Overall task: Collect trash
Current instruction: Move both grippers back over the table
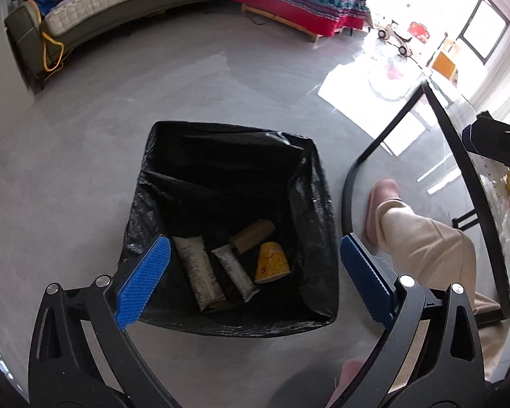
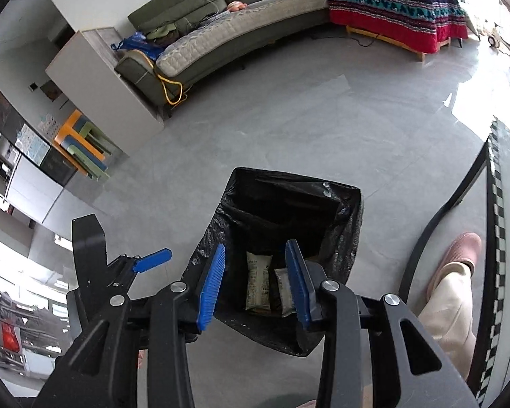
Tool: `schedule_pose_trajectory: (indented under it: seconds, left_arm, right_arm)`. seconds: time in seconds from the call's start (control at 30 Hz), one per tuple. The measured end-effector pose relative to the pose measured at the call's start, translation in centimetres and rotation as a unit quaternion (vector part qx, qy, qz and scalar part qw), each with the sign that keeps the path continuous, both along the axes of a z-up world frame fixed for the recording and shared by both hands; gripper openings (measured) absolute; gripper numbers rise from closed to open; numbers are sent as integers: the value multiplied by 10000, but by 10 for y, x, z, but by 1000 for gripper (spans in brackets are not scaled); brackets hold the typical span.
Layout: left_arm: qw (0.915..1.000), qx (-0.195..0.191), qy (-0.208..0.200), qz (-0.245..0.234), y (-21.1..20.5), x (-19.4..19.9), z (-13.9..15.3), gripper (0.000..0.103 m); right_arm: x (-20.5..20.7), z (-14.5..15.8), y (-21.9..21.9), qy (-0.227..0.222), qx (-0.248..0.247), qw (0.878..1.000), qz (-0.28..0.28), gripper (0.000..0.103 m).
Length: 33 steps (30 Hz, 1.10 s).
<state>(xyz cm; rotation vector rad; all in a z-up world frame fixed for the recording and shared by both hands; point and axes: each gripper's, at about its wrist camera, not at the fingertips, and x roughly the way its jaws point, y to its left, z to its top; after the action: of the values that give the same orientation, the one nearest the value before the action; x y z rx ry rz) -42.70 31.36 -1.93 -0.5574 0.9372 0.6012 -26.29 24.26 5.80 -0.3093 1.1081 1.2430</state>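
Observation:
A bin lined with a black bag (image 1: 173, 183) stands on the grey floor. Inside lie two white wrappers (image 1: 197, 268), a brown cardboard tube (image 1: 253, 236) and a yellow cup (image 1: 272, 261). My left gripper (image 1: 255, 278) hovers above the bin, wide open and empty. In the right wrist view the same bin (image 2: 346, 234) is below my right gripper (image 2: 256, 284), which is open and empty, with the wrappers (image 2: 256, 280) seen between its blue pads. The left gripper also shows in the right wrist view (image 2: 146, 263), at the left.
A person's leg in beige trousers and a pink slipper (image 1: 382, 204) stands right of the bin. A black-framed table (image 1: 459, 156) with items on it is at the right. A sofa (image 2: 221, 34) and a bed with a red cover (image 2: 391, 10) line the far wall.

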Motion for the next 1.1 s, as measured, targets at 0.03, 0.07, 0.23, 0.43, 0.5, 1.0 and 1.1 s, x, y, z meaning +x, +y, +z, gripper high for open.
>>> schedule_pose_trajectory:
  seconds: [0.03,0.07,0.23,0.43,0.5,1.0,1.1]
  left_arm:
    - [10000,12,-3,-41,-2,2,0,97]
    - [9999,34,-4,-97,-5,6,1,97]
    - [9993,134,-39,-360,-16,25,9,97]
    - [9969,228,-150,-739,-36,53,23,97]
    - [9953,251,-224,-906,-45,64,28,97]
    - [9598,417,-577,-2714,-150,195,71,97]
    - [9514,420,-595,-2994,-169,217,77,97]
  right_arm:
    - [3,1,-5,14,34,10000,-38,39]
    - [5,3,-10,20,68,9999,-85,39]
    - [15,12,-32,-11,221,9993,-294,43]
    - [28,22,-66,-124,418,9976,-535,43]
    - [34,26,-82,-233,477,9962,-689,43]
    - [110,43,-228,-818,511,9629,-2519,46]
    - [125,43,-256,-775,556,9545,-2826,46]
